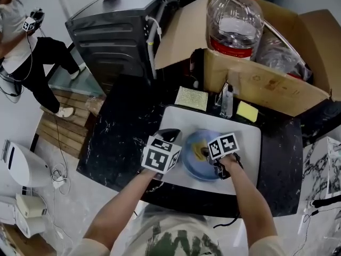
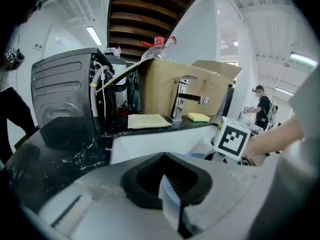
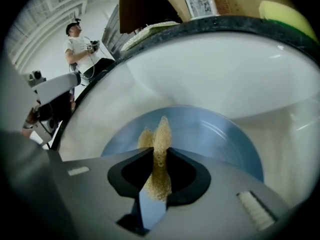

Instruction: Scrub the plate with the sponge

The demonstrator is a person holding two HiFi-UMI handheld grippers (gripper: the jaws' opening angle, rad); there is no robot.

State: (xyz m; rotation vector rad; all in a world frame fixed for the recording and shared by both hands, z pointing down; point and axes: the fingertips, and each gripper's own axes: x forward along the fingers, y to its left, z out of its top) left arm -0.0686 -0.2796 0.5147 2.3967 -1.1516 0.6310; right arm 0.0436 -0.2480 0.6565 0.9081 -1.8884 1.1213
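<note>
Right gripper (image 3: 159, 153) jaws pinch sponge (image 3: 161, 129), tip pointing at plate (image 3: 215, 134) straight ahead — left gripper (image 2: 165, 176) jaws closed, empty, off plate's left rim.

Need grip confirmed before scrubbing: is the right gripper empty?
No, the right gripper is shut on the sponge over the plate.

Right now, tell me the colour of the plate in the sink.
Blue. The plate shows best in the right gripper view.
</note>
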